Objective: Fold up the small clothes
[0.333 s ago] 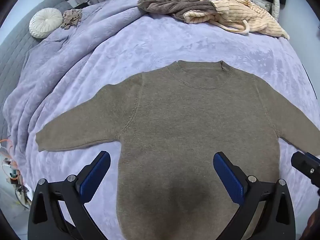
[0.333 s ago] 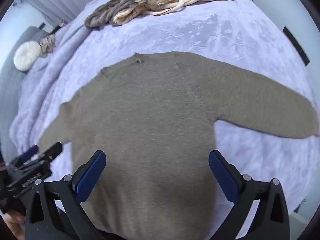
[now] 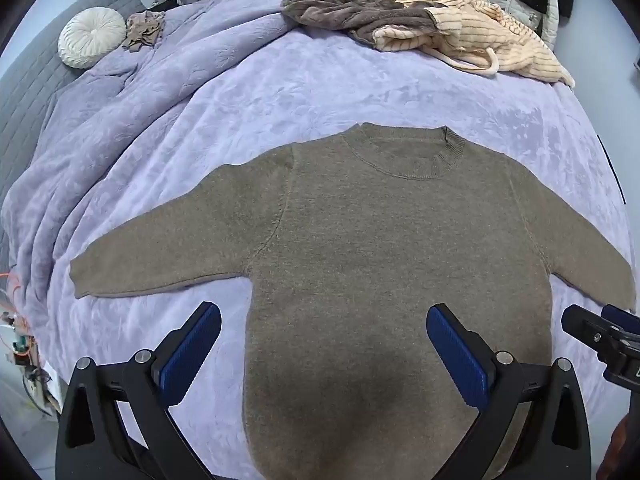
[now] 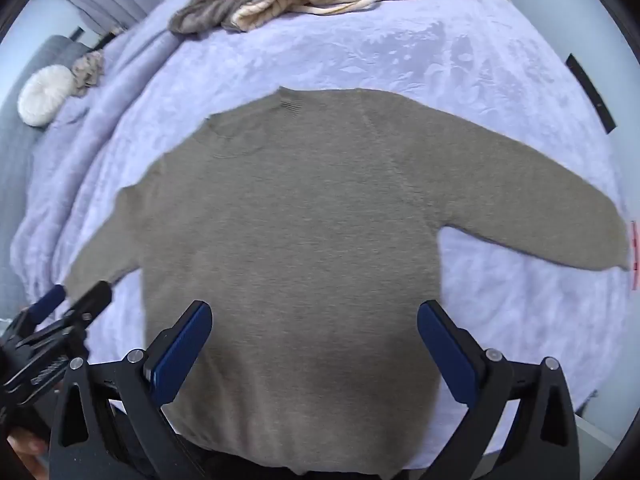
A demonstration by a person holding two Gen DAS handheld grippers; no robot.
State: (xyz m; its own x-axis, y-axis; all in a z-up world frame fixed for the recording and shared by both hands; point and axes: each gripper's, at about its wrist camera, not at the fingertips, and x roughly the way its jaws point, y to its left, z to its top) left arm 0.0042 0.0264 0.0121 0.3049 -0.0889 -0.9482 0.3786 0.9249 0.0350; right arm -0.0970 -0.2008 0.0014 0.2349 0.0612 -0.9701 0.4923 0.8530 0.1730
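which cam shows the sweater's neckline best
Left wrist: the sweater lies sharp, its ribbed neckline facing the camera. The right wrist view shows the neckline blurred and off to the left.

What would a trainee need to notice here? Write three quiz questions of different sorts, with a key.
1. True or false: the left claw is clamped on the brown sweater.
2. Which lies nearest the round white cushion? A) the crumpled tan cloth B) the striped cream garment C) the sweater's collar
3. Fill in: both sleeves lie spread ____ on the lavender blanket.

Key: 1 false, both claws (right claw) are open above it; 2 A; 3 flat.
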